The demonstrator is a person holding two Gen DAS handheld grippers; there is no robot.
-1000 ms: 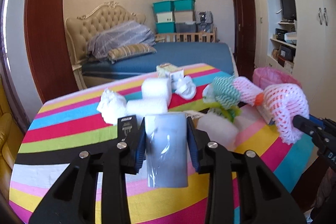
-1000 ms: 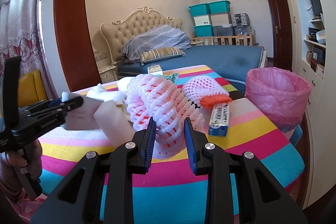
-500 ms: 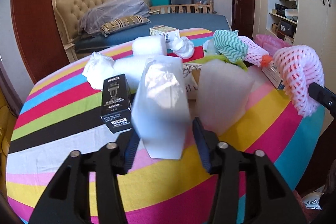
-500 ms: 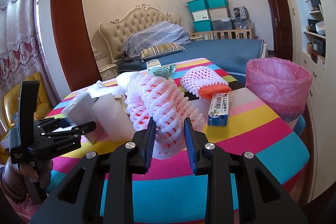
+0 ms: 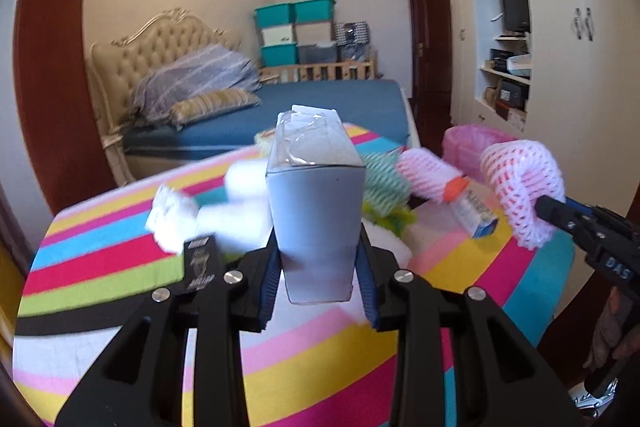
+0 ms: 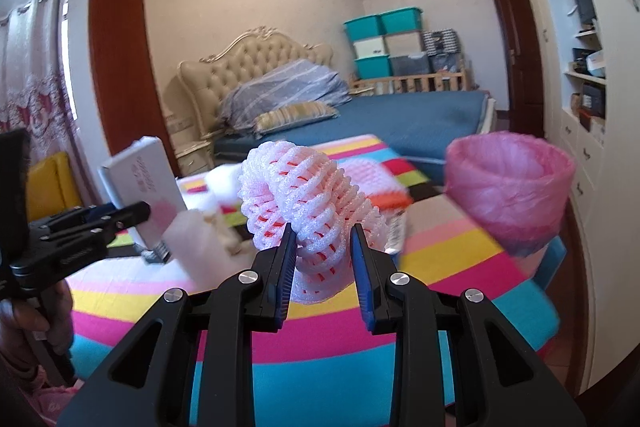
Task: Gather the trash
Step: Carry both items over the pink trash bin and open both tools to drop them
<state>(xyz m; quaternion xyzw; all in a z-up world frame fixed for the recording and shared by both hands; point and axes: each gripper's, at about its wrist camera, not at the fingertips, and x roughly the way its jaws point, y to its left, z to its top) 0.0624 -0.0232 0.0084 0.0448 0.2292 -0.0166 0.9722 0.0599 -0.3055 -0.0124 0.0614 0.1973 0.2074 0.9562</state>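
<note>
My left gripper (image 5: 318, 279) is shut on a white carton box (image 5: 316, 211) and holds it upright above the striped table (image 5: 100, 279); the box also shows in the right wrist view (image 6: 144, 195). My right gripper (image 6: 324, 267) is shut on a pink foam fruit net (image 6: 308, 203), also seen at the right of the left wrist view (image 5: 520, 183). A pink trash bag (image 6: 508, 187) stands open at the table's right edge. On the table lie another pink net (image 5: 428, 171), a small blue carton (image 5: 476, 213), a black box (image 5: 200, 263) and white foam pieces (image 5: 172, 219).
A green-striped cloth (image 5: 380, 179) lies among the trash. A bed (image 5: 320, 107) stands behind the table, white cupboards (image 5: 580, 67) to the right, a yellow chair (image 6: 48, 183) to the left. The near part of the table is bare cloth.
The left gripper has lifted and tilted the white box upright, higher above the table. The right gripper, still holding the foam net, has moved closer to the pink bag.
</note>
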